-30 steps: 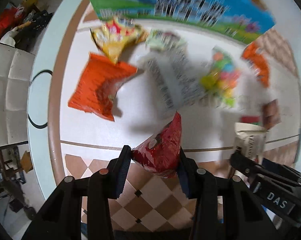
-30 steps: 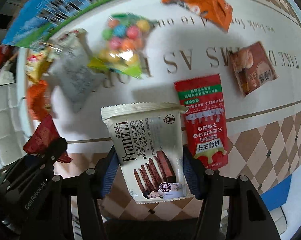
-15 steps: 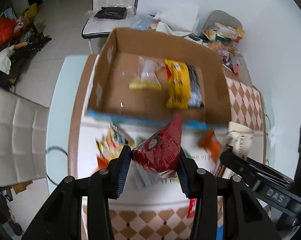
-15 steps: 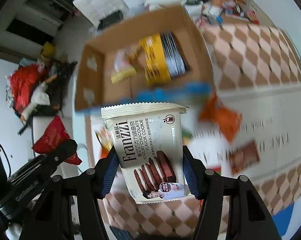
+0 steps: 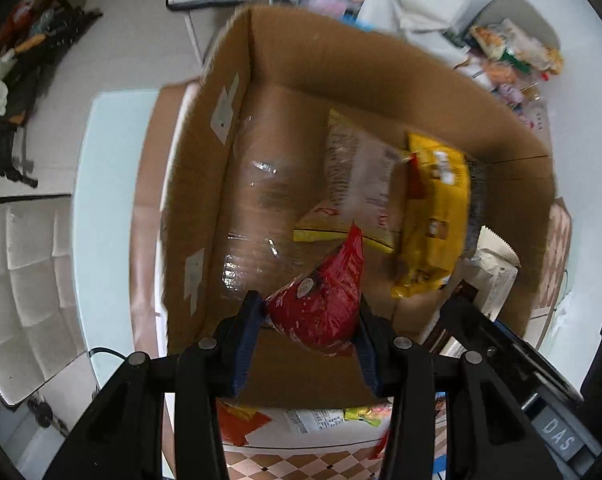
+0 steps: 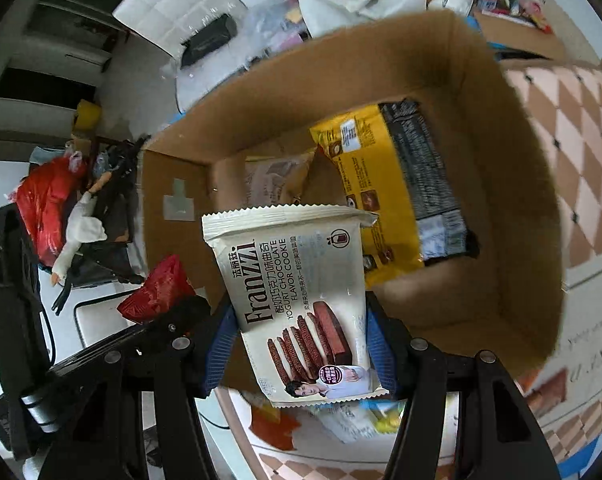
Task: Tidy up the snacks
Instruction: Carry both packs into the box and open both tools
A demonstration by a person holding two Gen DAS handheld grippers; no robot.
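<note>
My left gripper [image 5: 307, 342] is clamped on a red snack bag [image 5: 321, 304], held over the near wall of the open cardboard box [image 5: 205, 184]. My right gripper [image 6: 301, 344] grips a cream Franzzi cookie packet [image 6: 301, 300] above the same box. Inside lie a yellow snack bag [image 5: 433, 216] and a clear packet [image 5: 357, 184]. More snacks sit on the bench [image 5: 329, 436] below the box.

You have a white padded chair [image 5: 25, 280] left of the desk [image 5: 101, 200], a black cable [image 5: 105, 350] on its edge, and floor clutter [image 6: 61, 208] beyond.
</note>
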